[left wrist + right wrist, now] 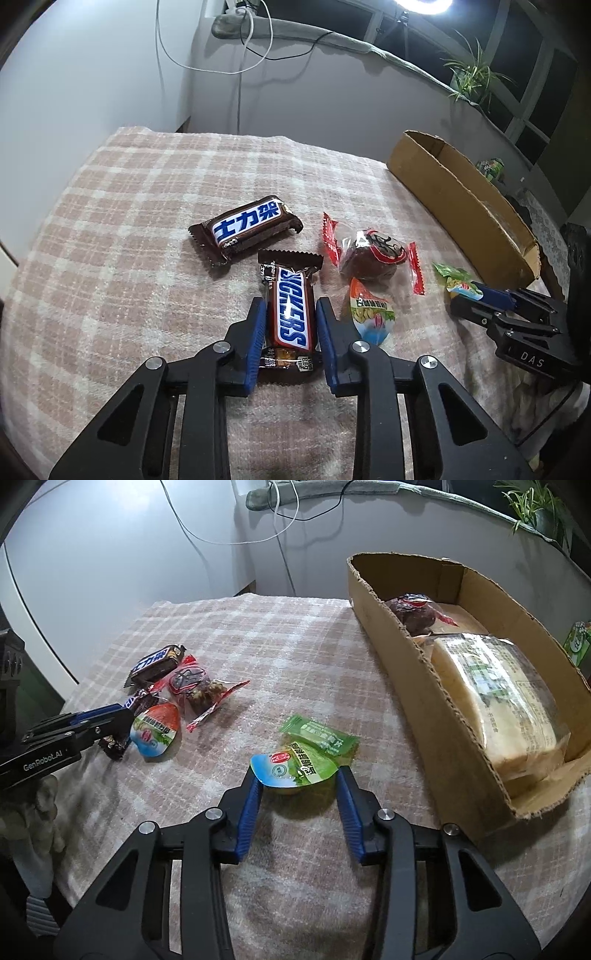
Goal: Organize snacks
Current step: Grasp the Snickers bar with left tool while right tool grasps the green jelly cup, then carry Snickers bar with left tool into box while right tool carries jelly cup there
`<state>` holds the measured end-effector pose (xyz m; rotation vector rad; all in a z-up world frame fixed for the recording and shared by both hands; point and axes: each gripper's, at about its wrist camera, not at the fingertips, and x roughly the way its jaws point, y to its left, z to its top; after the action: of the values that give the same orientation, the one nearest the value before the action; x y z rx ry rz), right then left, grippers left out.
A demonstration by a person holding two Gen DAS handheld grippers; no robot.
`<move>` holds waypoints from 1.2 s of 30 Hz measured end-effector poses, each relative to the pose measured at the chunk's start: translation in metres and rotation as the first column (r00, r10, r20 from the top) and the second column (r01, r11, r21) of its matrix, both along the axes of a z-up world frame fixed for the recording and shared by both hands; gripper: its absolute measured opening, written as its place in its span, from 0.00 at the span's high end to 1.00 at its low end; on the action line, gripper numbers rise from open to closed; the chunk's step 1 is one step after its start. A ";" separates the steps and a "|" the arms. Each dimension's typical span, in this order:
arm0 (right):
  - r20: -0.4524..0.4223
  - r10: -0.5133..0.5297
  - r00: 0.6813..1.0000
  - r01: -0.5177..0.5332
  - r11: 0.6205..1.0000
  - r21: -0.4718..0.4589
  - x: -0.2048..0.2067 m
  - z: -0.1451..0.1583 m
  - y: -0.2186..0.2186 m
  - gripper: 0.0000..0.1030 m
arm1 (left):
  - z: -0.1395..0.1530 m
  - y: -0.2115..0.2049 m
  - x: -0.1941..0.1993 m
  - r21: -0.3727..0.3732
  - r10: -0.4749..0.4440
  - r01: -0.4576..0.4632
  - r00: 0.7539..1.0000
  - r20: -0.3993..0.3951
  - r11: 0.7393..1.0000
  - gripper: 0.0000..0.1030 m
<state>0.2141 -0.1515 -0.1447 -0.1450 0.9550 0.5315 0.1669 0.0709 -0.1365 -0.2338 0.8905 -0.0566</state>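
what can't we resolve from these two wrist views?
- Left wrist view: brown cardboard box interior, hidden by its near wall.
- Right wrist view: brown Snickers bar, mostly covered by the left gripper.
- Right wrist view: green carton, cut off at the edge.

Black left gripper [290,314], blue pads, silver screws.

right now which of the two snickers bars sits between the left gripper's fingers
The Snickers bar with English lettering, lying lengthwise between the left gripper pads. The Snickers bar with Chinese lettering lies beyond it, untouched.
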 end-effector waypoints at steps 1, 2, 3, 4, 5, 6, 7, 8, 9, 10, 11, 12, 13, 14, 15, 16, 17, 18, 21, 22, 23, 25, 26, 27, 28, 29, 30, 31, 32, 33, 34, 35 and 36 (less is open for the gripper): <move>0.003 0.000 1.000 0.000 1.000 0.004 -0.001 0.001 -0.002 0.60 | 0.000 0.000 0.000 0.001 -0.001 0.001 1.000 0.001 1.000 0.75; 0.005 0.000 1.000 0.000 1.000 0.006 -0.003 0.002 -0.003 0.62 | 0.001 -0.001 -0.001 0.001 -0.003 0.003 1.000 0.003 1.000 0.75; 0.004 0.000 1.000 0.000 1.000 0.009 -0.004 0.003 -0.005 0.62 | 0.002 -0.001 -0.003 0.001 -0.006 0.006 1.000 0.005 1.000 0.75; 0.004 0.000 1.000 0.000 1.000 0.012 -0.004 0.004 -0.006 0.65 | 0.003 -0.001 -0.004 0.003 -0.008 0.008 1.000 0.008 1.000 0.75; 0.005 0.001 1.000 -0.001 1.000 0.016 -0.006 0.005 -0.008 0.74 | 0.004 -0.002 -0.005 0.003 -0.007 0.007 1.000 0.010 1.000 0.75; 0.004 0.002 1.000 -0.002 1.000 0.018 -0.007 0.006 -0.009 0.75 | 0.006 -0.002 -0.007 0.001 -0.008 0.008 1.000 0.014 1.000 0.75; 0.004 0.004 1.000 -0.004 1.000 0.021 -0.008 0.007 -0.010 0.75 | 0.007 -0.002 -0.008 0.001 -0.009 0.009 1.000 0.017 1.000 0.75; 0.007 0.007 1.000 -0.007 1.000 0.021 -0.009 0.007 -0.011 0.75 | 0.008 -0.002 -0.009 0.002 -0.008 0.008 1.000 0.021 1.000 0.75; 0.005 0.007 1.000 -0.007 1.000 0.014 -0.008 0.005 -0.011 0.75 | 0.010 -0.002 -0.010 -0.001 -0.007 0.007 1.000 0.026 1.000 0.75; -0.003 0.008 1.000 -0.008 1.000 0.014 -0.007 0.003 -0.011 0.75 | 0.011 -0.002 -0.011 0.000 -0.008 0.008 1.000 0.030 1.000 0.75; -0.008 0.008 1.000 -0.008 1.000 0.020 -0.007 0.002 -0.012 0.75 | 0.012 -0.003 -0.012 0.004 -0.010 0.010 0.999 0.032 1.000 0.75; -0.008 0.008 1.000 -0.007 1.000 0.029 -0.007 0.001 -0.012 0.75 | 0.012 -0.004 -0.012 0.009 -0.012 0.011 0.999 0.032 1.000 0.75; -0.006 0.006 1.000 -0.006 0.999 0.037 -0.008 0.002 -0.013 0.75 | 0.012 -0.005 -0.012 0.008 -0.013 0.012 0.999 0.032 1.000 0.75; -0.004 0.004 1.000 -0.004 0.999 0.042 -0.009 0.002 -0.014 0.75 | 0.012 -0.004 -0.013 0.008 -0.014 0.014 0.999 0.033 1.000 0.75; -0.003 0.004 1.000 -0.004 0.999 0.049 -0.010 0.004 -0.015 0.75 | 0.012 -0.005 -0.015 0.008 -0.014 0.013 0.999 0.035 1.000 0.75; 0.000 0.005 1.000 -0.005 0.999 0.053 -0.011 0.006 -0.016 0.75 | 0.013 -0.004 -0.016 0.006 -0.010 0.010 0.999 0.037 1.000 0.75; 0.004 0.006 1.000 -0.006 0.998 0.056 -0.012 0.008 -0.017 0.75 | 0.014 -0.003 -0.017 0.000 -0.008 0.008 0.999 0.040 1.000 0.75; 0.008 0.007 1.000 -0.007 0.998 0.058 -0.013 0.010 -0.017 0.75 | 0.016 -0.002 -0.018 -0.008 -0.005 0.006 0.999 0.044 1.000 0.75; 0.026 0.013 1.000 -0.014 0.998 0.069 -0.017 0.021 -0.020 0.75 | 0.025 -0.002 -0.020 -0.019 -0.001 0.002 0.998 0.061 1.000 0.75; 0.031 0.014 0.999 -0.016 0.997 0.073 -0.018 0.024 -0.021 0.75 | 0.029 -0.002 -0.022 -0.021 -0.003 0.004 0.997 0.071 1.000 0.75; 0.038 0.015 0.999 -0.018 0.997 0.078 -0.019 0.029 -0.023 0.75 | 0.033 -0.002 -0.023 -0.023 -0.004 0.006 0.997 0.082 1.000 0.75; 0.055 0.015 0.998 -0.019 0.996 0.085 -0.021 0.038 -0.026 0.75 | 0.041 -0.005 -0.024 -0.026 -0.009 0.012 0.995 0.100 1.000 0.75; 0.064 0.016 0.998 -0.022 0.996 0.091 -0.021 0.043 -0.029 0.75 | 0.045 -0.006 -0.024 -0.028 -0.013 0.016 0.994 0.110 0.999 0.75; 0.070 0.017 0.997 -0.023 0.995 0.095 -0.021 0.047 -0.030 0.75 | 0.051 -0.009 -0.024 -0.030 -0.017 0.021 0.992 0.122 0.999 0.75; 0.076 0.016 0.997 -0.023 0.995 0.097 -0.021 0.050 -0.032 0.75 | 0.054 -0.011 -0.023 -0.031 -0.021 0.025 0.991 0.130 0.999 0.75; 0.083 0.014 0.996 -0.022 0.995 0.101 -0.021 0.055 -0.035 0.75 | 0.059 -0.013 -0.022 -0.032 -0.026 0.031 0.990 0.138 0.999 0.75; 0.090 0.010 0.996 -0.020 0.994 0.105 -0.020 0.059 -0.038 0.75 | 0.062 -0.016 -0.020 -0.033 -0.031 0.036 0.989 0.146 0.999 0.75; 0.097 0.006 0.995 -0.016 0.994 0.109 -0.018 0.064 -0.041 0.75 | 0.066 -0.018 -0.018 -0.035 -0.037 0.043 0.987 0.155 0.998 0.75; 0.102 0.003 0.995 -0.014 0.994 0.110 -0.017 0.067 -0.044 0.75 | 0.070 -0.021 -0.016 -0.036 -0.042 0.049 0.986 0.163 0.998 0.75; 0.111 -0.004 0.994 -0.009 0.994 0.110 -0.015 0.071 -0.048 0.75 | 0.073 -0.024 -0.013 -0.037 -0.048 0.055 0.984 0.171 0.998 0.75; 0.119 -0.010 0.993 -0.003 0.994 0.112 -0.013 0.075 -0.052 0.75 | 0.077 -0.027 -0.010 -0.037 -0.056 0.063 0.982 0.179 0.997 0.75; 0.122 -0.015 0.992 0.001 0.994 0.113 -0.011 0.077 -0.054 0.75 | 0.080 -0.030 -0.008 -0.036 -0.061 0.069 0.980 0.187 0.997 0.75; 0.127 -0.023 0.992 0.008 0.993 0.117 -0.009 0.079 -0.058 0.75 | 0.083 -0.034 -0.005 -0.035 -0.067 0.075 0.979 0.195 0.997 0.75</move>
<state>0.2051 -0.2094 -0.0653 -0.0661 0.7979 0.5558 0.1615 0.0372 -0.0534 -0.2315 0.7041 -0.1624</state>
